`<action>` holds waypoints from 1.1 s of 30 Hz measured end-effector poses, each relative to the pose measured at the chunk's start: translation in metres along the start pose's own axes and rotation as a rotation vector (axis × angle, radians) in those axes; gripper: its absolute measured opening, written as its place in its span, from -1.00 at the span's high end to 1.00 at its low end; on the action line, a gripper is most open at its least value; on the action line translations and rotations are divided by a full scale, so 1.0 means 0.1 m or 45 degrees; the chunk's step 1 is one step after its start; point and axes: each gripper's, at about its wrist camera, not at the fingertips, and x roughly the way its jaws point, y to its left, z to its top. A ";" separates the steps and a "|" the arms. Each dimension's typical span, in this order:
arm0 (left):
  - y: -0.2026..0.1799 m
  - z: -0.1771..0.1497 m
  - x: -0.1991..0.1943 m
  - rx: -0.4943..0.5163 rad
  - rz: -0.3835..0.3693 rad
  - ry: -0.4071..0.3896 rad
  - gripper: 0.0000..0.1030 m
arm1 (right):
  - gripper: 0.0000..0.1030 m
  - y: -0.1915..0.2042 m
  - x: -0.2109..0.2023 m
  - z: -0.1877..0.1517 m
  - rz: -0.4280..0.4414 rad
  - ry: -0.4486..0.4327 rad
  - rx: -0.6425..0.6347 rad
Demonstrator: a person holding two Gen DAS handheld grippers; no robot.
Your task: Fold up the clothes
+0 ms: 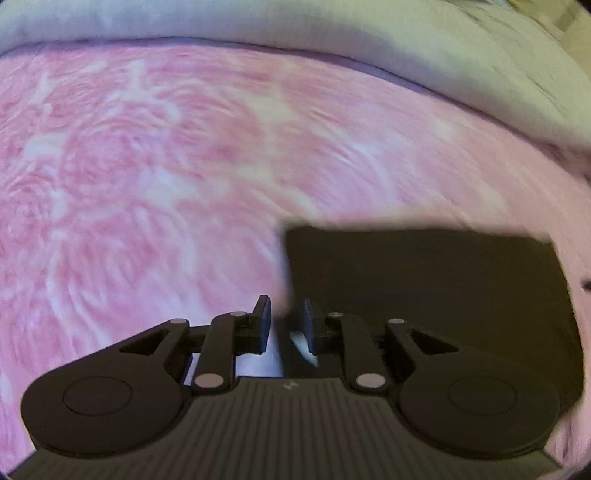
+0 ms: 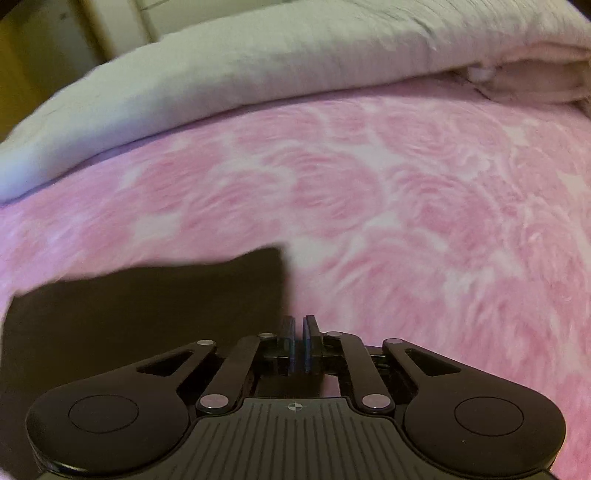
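Note:
A dark garment (image 1: 424, 291) lies folded into a flat rectangle on the pink bedspread (image 1: 166, 166). My left gripper (image 1: 286, 323) is at its near left corner, slightly open. The cloth's left edge sits in the gap beside the right finger, with pink showing next to the left finger. A small white patch (image 1: 303, 349) shows low in that gap. In the right wrist view the same dark garment (image 2: 147, 306) spreads to the left. My right gripper (image 2: 299, 332) is at its right edge, pads almost together, apparently pinching that edge. Both views are motion-blurred.
The pink rose-patterned bedspread (image 2: 424, 221) stretches ahead and to the sides. A rolled grey-white duvet (image 1: 332, 33) runs along the far side, and the same duvet (image 2: 240, 66) appears in the right view. Beyond it, at the upper left, stands pale furniture (image 2: 110, 26).

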 end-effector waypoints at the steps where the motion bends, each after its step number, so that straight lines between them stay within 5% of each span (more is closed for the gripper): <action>1: -0.10 -0.15 -0.10 0.056 -0.035 0.014 0.73 | 0.77 0.11 -0.08 -0.15 0.043 0.019 -0.032; 6: -0.54 -1.07 -0.31 0.319 -0.249 0.172 0.67 | 0.51 0.61 -0.29 -1.01 0.254 0.176 -0.185; 11: -0.39 -1.76 -0.22 0.583 0.001 0.344 0.64 | 0.50 0.40 -0.30 -1.59 0.222 0.288 -0.106; 15: -0.43 -2.04 -0.53 0.873 0.193 0.236 0.61 | 0.41 0.31 -0.60 -1.65 0.035 0.282 -0.224; 18: -0.67 -2.28 -0.69 1.170 0.265 0.078 0.20 | -0.08 0.55 -0.77 -1.88 -0.072 0.239 -0.613; 23: -1.07 -2.61 -0.42 1.575 0.327 -0.060 0.14 | -0.15 0.96 -0.75 -2.48 -0.225 0.201 -1.279; 30: -1.03 -2.68 -0.03 1.831 0.580 -0.167 0.16 | -0.15 1.10 -0.35 -2.86 -0.458 0.067 -1.734; 33: -0.99 -2.63 0.01 1.829 0.588 -0.134 0.52 | -0.13 1.00 -0.26 -2.76 -0.501 0.033 -1.746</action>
